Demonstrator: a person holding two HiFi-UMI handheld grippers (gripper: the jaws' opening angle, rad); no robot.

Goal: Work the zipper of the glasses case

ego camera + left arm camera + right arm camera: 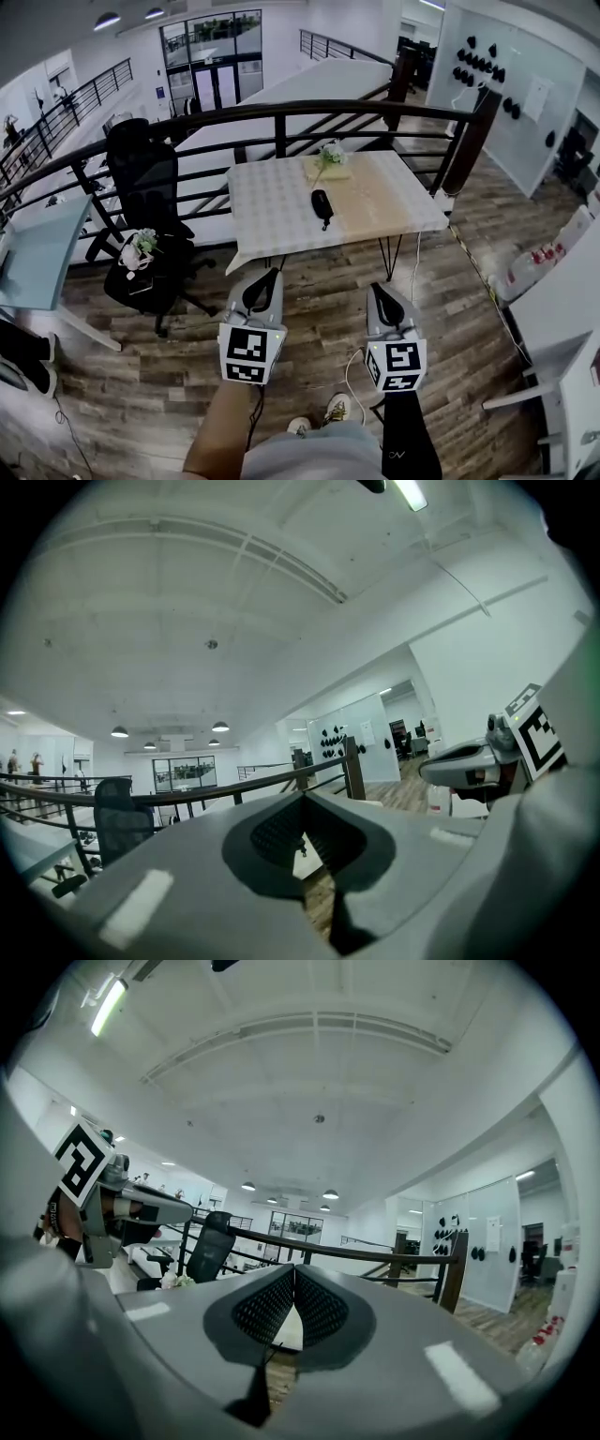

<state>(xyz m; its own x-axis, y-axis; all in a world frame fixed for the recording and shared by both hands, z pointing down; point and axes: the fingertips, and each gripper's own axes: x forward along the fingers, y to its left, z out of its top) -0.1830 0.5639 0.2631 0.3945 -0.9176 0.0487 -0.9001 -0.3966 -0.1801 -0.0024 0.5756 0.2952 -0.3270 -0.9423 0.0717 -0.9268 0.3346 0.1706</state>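
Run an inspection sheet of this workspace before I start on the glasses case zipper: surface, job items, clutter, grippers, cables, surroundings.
Surface: table with a checked cloth, ahead of both grippers.
Job's things: dark glasses case lying near the table's middle; zipper state too small to tell.
Clutter: small flower arrangement toward the table's far edge.
Grippers: left gripper and right gripper held level, short of the table; jaws together, nothing between them.
Cables: white cable on the wooden floor below the right gripper.
Surroundings: black railing behind the table; office chair to the left.
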